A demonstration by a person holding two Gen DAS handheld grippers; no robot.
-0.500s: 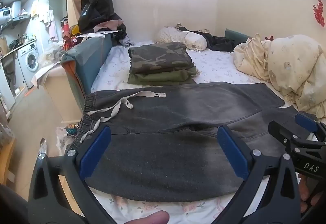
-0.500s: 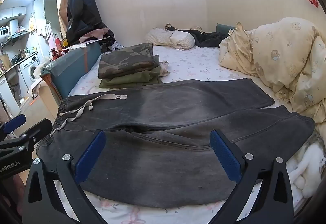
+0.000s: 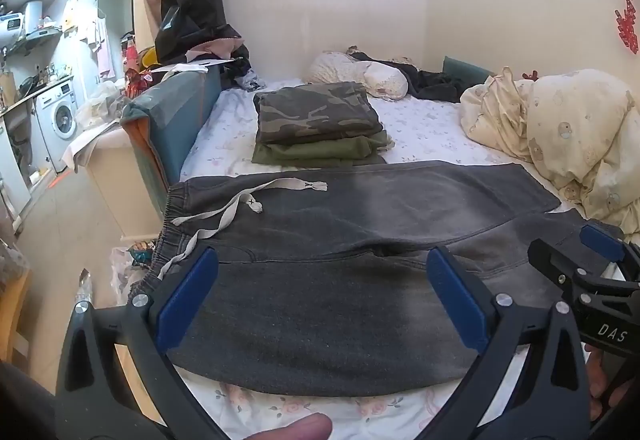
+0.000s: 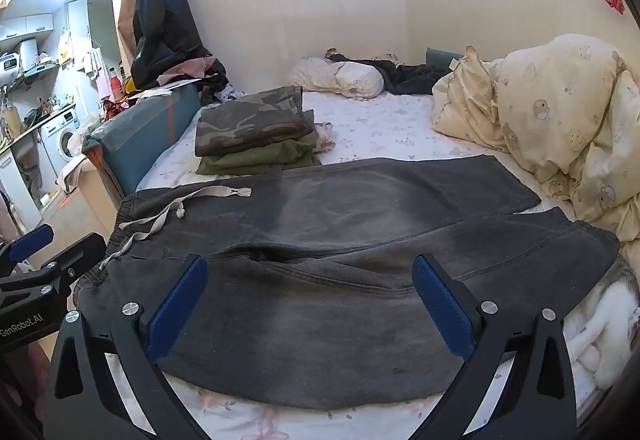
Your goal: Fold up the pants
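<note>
Dark grey drawstring pants (image 3: pixel 340 224) lie spread flat across the bed, waistband at the left, legs running right; they also show in the right wrist view (image 4: pixel 340 240). A pale drawstring (image 3: pixel 240 199) lies on the waist. My left gripper (image 3: pixel 320 292) is open and empty, above the near leg close to the front edge. My right gripper (image 4: pixel 308 300) is open and empty, above the same leg further right. Each gripper shows at the edge of the other's view.
A stack of folded camouflage and olive pants (image 3: pixel 316 123) sits behind the grey pants. A cream duvet (image 4: pixel 560 119) is heaped at the right. A pillow (image 3: pixel 360 75) lies at the back wall. A teal bed end (image 3: pixel 168 119) stands at the left, with floor beyond.
</note>
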